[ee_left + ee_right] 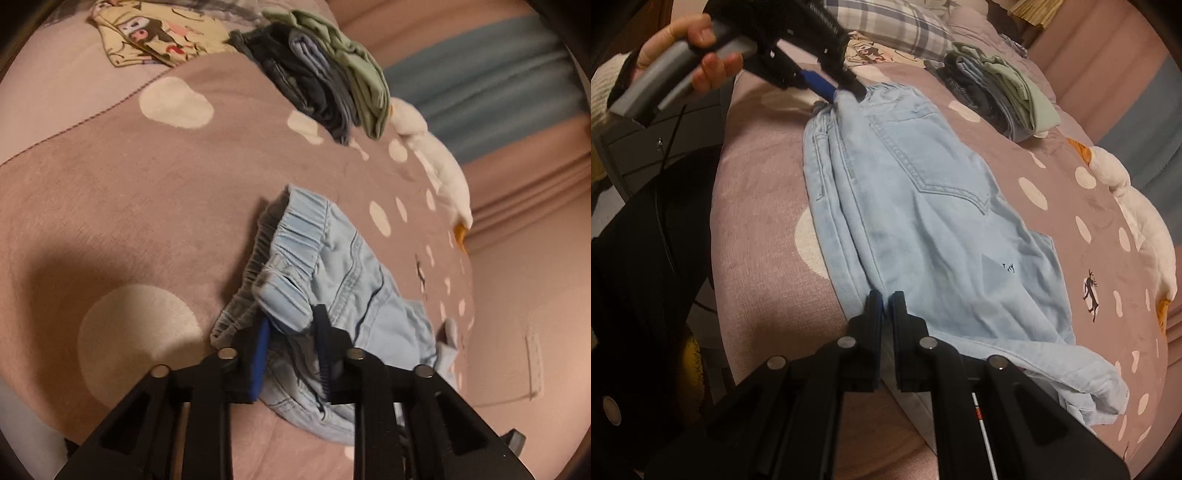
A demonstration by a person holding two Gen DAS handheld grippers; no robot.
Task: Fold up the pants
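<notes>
Light blue denim pants (923, 206) lie folded lengthwise on the pink dotted bedspread (757, 184), back pocket up. My left gripper (846, 88), held by a hand (698, 48) at the far end, is shut on the elastic waistband. In the left wrist view the gathered waistband (295, 236) bunches up between the left gripper's (291, 321) blue pads, and the pants (354, 280) trail off to the right. My right gripper (886, 302) is shut on the folded edge of the pants at the near end, close to the bed's side. The leg hems (1100, 387) hang crumpled at the lower right.
A stack of folded clothes (997, 96) (325, 85) sits at the back of the bed. A white plush duck (1137, 221) (439, 173) lies along the right edge. A yellow cartoon cloth (155, 33) and a plaid pillow (886, 26) are behind. Dark furniture (646, 147) stands left.
</notes>
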